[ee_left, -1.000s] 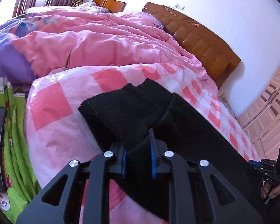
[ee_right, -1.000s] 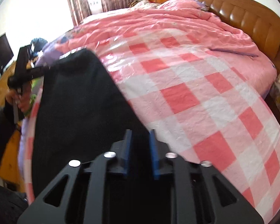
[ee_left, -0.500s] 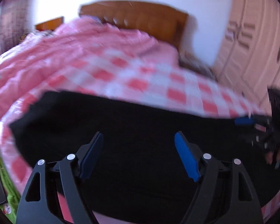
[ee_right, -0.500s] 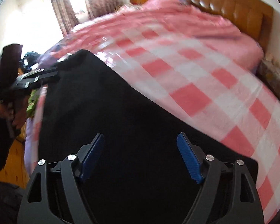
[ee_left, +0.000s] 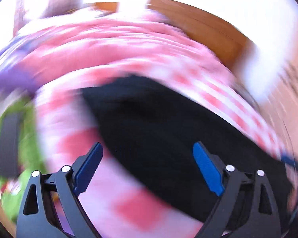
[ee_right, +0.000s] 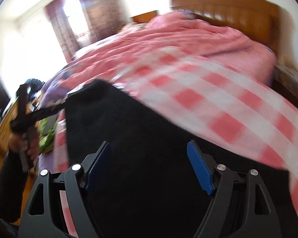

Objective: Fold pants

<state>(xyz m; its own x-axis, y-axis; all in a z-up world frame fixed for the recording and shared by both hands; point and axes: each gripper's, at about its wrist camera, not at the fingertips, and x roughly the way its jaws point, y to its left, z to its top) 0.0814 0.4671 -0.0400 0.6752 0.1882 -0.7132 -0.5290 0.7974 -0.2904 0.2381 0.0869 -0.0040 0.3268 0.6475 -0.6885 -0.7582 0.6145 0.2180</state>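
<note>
Pants (ee_left: 168, 138) blurred, edges cut off; left gripper (ee_left: 147, 168) opening, right gripper (ee_right: 149, 166) wide, both empty.

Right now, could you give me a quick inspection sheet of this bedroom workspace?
Surface: bed with a pink checked sheet.
Job's things: black pants lying flat on the sheet, nothing gripping them.
Clutter: pink quilt bunched behind; green cloth at the bedside.
Grippers: left gripper opening, pads off the pants; right gripper open above the pants.
Cables: nothing seen.
Surroundings: wooden headboard, curtains, bright window; left view blurred.
</note>
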